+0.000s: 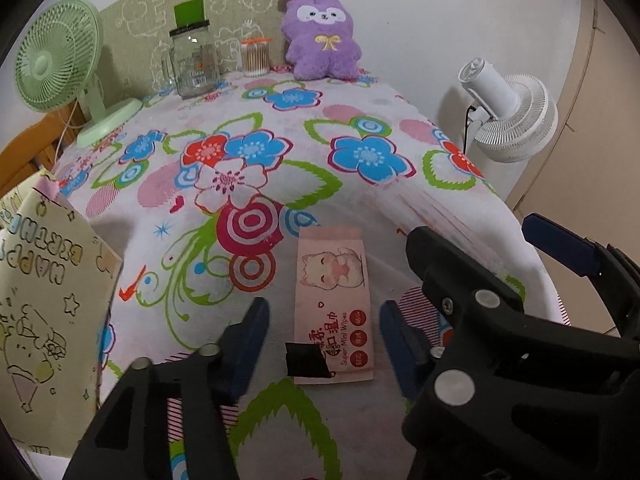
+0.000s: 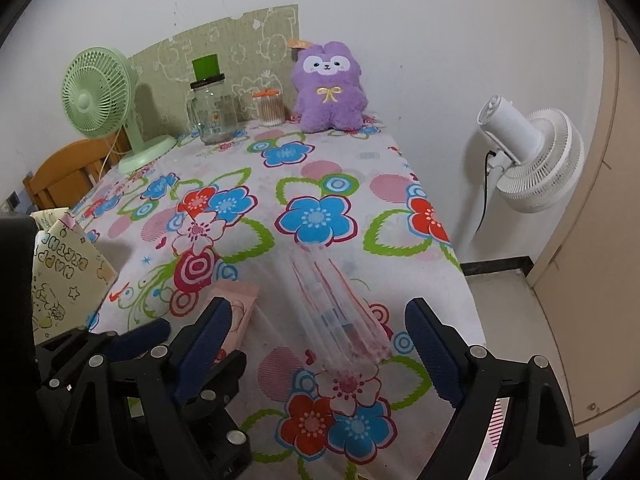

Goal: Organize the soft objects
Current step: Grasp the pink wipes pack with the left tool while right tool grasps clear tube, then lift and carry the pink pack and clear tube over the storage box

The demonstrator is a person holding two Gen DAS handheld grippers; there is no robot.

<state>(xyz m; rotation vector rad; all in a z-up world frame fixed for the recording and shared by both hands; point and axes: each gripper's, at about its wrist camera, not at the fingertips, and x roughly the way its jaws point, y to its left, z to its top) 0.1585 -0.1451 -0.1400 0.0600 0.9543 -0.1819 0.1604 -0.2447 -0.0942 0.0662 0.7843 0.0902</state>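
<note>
Left wrist view puts the left gripper (image 1: 320, 344) astride a pink pack of mini wipes (image 1: 334, 308) that lies flat on the flowered tablecloth (image 1: 360, 92). Its jaws stand apart, one blue pad on each long side of the pack with cloth showing in both gaps, so nothing is clamped yet; that straddle looks like the set-up for a pinch across the narrow width. A black tab sits at the near end of the pack, between the pads.

Right wrist view shows the right gripper (image 2: 316, 344) with its jaws wide apart around a clear plastic-wrapped bundle with pink contents (image 2: 340, 320), which runs lengthwise away from the jaws. Neither pad touches it. The wide spread probably suits its bulk.

Just left of the right gripper is the left one, so the two soft items lie side by side at the near edge. Farther left of the jaws stands a pale yellow birthday gift bag (image 1: 44, 300), plausibly where the items go. Well beyond the jaws, against the wall, sits a purple plush toy (image 1: 322, 38).
</note>
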